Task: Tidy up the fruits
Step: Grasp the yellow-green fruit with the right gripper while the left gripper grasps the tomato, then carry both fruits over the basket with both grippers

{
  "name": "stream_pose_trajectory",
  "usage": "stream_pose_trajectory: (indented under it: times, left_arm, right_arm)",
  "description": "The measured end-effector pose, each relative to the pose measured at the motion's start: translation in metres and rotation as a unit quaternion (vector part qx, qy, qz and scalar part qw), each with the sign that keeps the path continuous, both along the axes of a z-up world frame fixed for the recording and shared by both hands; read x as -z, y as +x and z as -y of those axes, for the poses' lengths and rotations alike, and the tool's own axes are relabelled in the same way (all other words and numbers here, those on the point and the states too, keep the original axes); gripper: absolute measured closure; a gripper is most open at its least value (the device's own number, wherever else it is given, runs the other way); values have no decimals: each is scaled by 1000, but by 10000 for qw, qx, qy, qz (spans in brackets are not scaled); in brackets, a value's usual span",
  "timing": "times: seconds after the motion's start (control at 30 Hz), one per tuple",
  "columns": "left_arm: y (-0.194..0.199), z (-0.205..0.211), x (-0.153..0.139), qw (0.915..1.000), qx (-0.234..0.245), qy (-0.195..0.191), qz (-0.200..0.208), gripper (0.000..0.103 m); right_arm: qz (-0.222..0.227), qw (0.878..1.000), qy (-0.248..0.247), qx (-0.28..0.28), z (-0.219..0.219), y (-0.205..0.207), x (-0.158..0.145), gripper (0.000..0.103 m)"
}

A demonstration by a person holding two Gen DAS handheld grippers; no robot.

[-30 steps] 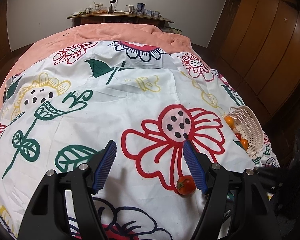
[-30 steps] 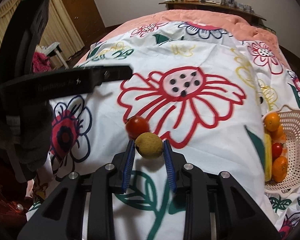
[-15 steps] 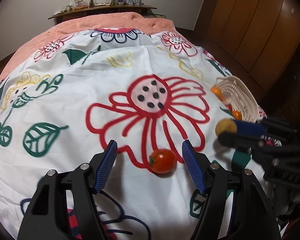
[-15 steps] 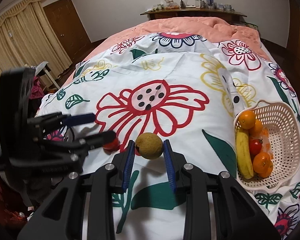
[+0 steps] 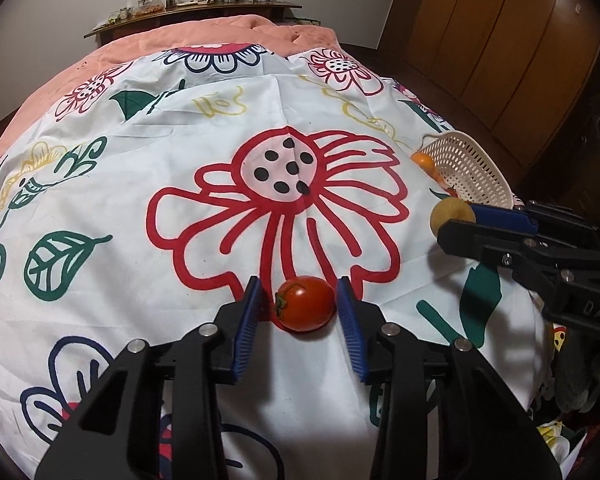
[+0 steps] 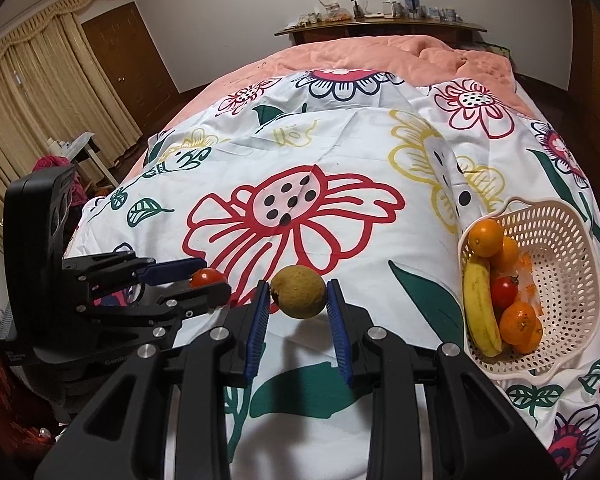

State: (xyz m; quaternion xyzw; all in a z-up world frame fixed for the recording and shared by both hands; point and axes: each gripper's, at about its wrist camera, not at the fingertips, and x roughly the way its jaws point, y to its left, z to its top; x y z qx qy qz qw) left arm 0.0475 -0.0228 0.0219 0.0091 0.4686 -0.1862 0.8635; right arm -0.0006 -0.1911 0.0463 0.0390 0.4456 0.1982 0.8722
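Observation:
A red tomato (image 5: 306, 303) lies on the flowered bedsheet between the blue pads of my left gripper (image 5: 299, 300). The jaws stand close on either side of it, with small gaps showing. My right gripper (image 6: 298, 298) is shut on a brownish-yellow round fruit (image 6: 298, 297) and holds it above the sheet. That fruit also shows in the left wrist view (image 5: 452, 216). The white perforated basket (image 6: 568, 264) sits at the right with oranges (image 6: 486, 237), a banana (image 6: 480, 312) and a tomato (image 6: 504, 292) inside.
The bed carries a white flowered sheet (image 5: 180, 168) over a pink quilt (image 5: 220, 36). A wooden shelf with small items (image 6: 380, 20) stands behind the bed. Wooden wardrobes (image 5: 500, 40) are at the right, curtains and a door (image 6: 40, 92) at the left.
My left gripper has moved forward over the tomato and narrowed its jaws around it. My right gripper has carried the round fruit rightward, nearer the basket.

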Motion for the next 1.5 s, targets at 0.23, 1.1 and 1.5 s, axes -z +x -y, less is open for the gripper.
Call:
stream_pose_trajectory:
  times: [0.23,1.1,1.5]
  left_arm:
    - [-4,1,-4,10000,-40,51,73,73]
    - [5,62,-41,9981,399,167,450,73]
    - [15,97,-46,9963,674,247,472,73]
  right_arm:
    - [42,9998,66,188,14,2,-2,74]
    - [49,9732,336,2274,177,8,18,74]
    - [-204,9660,561,2515,199,19,46,73]
